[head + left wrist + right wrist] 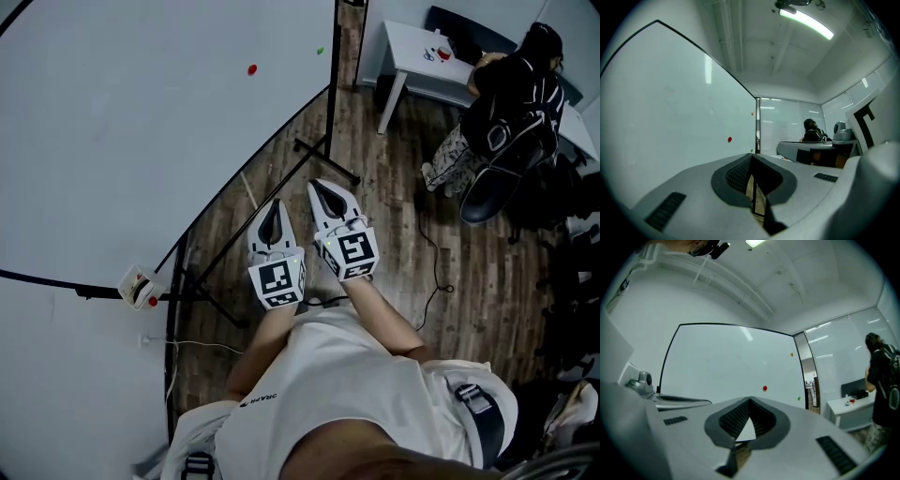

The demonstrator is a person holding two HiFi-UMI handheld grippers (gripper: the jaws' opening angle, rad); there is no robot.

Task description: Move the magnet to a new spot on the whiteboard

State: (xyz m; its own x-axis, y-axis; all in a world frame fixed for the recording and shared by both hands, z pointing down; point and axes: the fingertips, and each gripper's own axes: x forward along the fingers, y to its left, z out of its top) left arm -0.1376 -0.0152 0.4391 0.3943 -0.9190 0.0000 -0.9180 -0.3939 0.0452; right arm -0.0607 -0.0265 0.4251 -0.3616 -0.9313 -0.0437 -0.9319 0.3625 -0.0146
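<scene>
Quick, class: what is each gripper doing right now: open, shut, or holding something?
Left gripper: shut, nothing between its jaws.
Right gripper: shut, nothing between its jaws.

A ceiling strip lamp (806, 21), upper right in my left gripper view, lights everything evenly; pale streaks glare on the whiteboard (670, 108). Both gripper views bulge, with black corners. My head view is sharp.

- One whiteboard (141, 112).
- Three magnets: a red magnet (764, 388), an orange magnet (791, 354) and a green magnet (798, 398).
- Two grippers: left gripper (276, 206), right gripper (321, 187).
- One table (412, 58).
- One seated person (511, 94).
</scene>
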